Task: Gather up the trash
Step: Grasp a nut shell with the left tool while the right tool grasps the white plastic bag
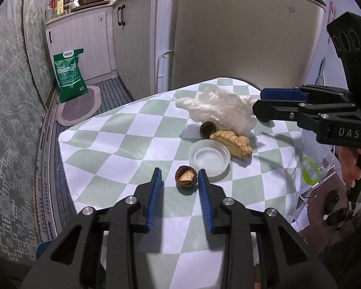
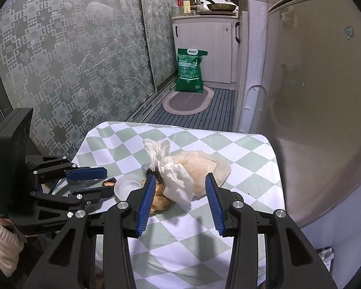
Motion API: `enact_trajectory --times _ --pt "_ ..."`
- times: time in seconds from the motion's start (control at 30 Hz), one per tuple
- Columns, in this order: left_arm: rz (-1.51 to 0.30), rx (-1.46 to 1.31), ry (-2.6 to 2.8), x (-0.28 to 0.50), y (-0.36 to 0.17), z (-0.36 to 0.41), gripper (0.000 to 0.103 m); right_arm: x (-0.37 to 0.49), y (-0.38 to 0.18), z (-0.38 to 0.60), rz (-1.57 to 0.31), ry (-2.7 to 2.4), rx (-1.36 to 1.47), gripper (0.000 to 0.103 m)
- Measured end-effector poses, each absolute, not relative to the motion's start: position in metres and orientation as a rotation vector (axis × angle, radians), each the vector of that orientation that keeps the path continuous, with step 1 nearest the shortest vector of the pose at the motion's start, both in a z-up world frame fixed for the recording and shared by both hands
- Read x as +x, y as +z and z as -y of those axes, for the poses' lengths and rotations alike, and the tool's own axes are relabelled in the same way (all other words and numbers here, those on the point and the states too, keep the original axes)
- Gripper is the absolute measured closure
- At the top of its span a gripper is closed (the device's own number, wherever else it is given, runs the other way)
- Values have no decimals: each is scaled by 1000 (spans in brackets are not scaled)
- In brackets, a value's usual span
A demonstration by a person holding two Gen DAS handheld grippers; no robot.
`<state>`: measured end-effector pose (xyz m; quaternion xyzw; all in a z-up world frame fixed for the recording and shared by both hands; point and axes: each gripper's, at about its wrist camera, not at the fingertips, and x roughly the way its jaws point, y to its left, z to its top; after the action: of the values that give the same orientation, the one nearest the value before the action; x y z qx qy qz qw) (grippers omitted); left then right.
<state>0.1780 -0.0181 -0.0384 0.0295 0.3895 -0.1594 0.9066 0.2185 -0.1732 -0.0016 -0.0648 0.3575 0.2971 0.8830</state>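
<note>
On the checked tablecloth (image 1: 122, 144) lie a crumpled white tissue (image 1: 219, 108), a brown nutshell (image 1: 186, 177), a second dark shell (image 1: 207, 128), a clear plastic lid (image 1: 209, 157) and a yellowish peel (image 1: 233, 142). My left gripper (image 1: 179, 175) is open, its blue pads on either side of the near nutshell. My right gripper (image 2: 180, 180) is open around the tissue (image 2: 173, 173), with the peel (image 2: 160, 200) by its left pad. It also shows at the right in the left wrist view (image 1: 260, 102).
A fridge (image 1: 240, 36) stands behind the table. A green sack (image 1: 69, 74) and an oval mat (image 1: 79, 106) are on the floor by white cabinets (image 1: 132, 36). A patterned glass door (image 2: 72, 60) runs along the left. A plastic bag (image 1: 317, 168) hangs off the table's right edge.
</note>
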Motion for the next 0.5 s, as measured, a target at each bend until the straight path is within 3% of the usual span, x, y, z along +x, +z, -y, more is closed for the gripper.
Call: enact_trajectory --times 0.07,0.13,0.5 --pt "-807 64 -330 179 -39 20 74 220 -2 171 -745 626 -140 60" --pt "-809 64 -339 180 -40 22 83 221 -2 168 -745 627 -153 60" --pt "-784 46 -352 170 -35 20 83 224 -1 151 -735 608 -212 66"
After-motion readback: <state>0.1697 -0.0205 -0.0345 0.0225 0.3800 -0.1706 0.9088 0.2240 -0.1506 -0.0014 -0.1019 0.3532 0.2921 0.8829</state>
